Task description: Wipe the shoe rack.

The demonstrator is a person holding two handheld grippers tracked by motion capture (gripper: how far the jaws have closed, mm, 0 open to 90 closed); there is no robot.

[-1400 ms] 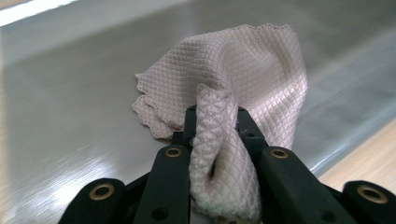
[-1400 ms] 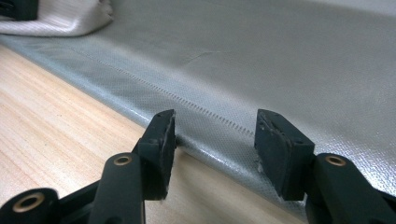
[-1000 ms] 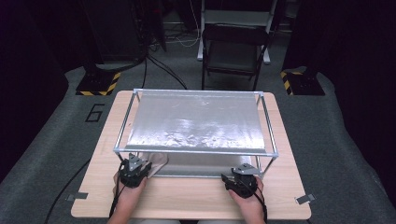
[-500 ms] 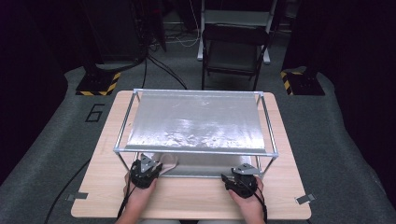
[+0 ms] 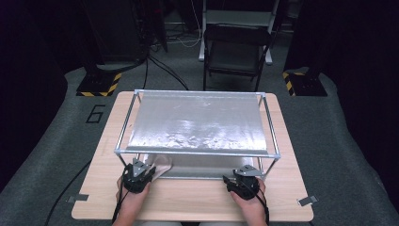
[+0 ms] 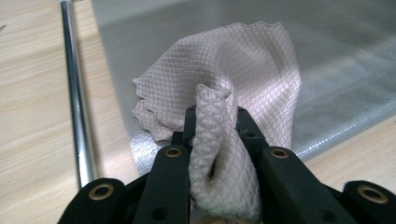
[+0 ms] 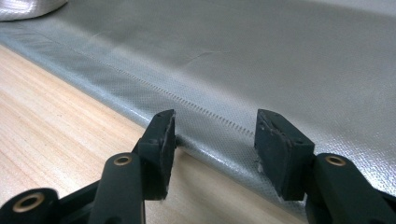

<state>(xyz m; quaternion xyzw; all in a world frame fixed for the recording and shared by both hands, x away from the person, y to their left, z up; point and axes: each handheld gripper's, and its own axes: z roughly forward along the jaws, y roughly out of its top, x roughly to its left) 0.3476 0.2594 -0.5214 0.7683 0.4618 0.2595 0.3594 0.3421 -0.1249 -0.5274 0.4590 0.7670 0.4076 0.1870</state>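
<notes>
Cloth (image 6: 233, 88), pale pink and waffle-textured, lay bunched on the silver sheet (image 5: 197, 125) at the near left corner of the wooden table (image 5: 197, 200), under the metal frame (image 5: 270, 136). The left gripper (image 6: 215, 116) had its fingers clamped on a fold of that cloth. The right gripper (image 7: 214, 135) hung at the sheet's near edge, fingers apart and holding nothing, just above the hem.

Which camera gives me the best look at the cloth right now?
The left gripper view: the pale waffle-weave cloth sits close up, pinched between the left gripper's jaws, draping onto the silver sheet. The high view shows a small pale patch beside that gripper. The right gripper view catches a pale corner, top left.
</notes>
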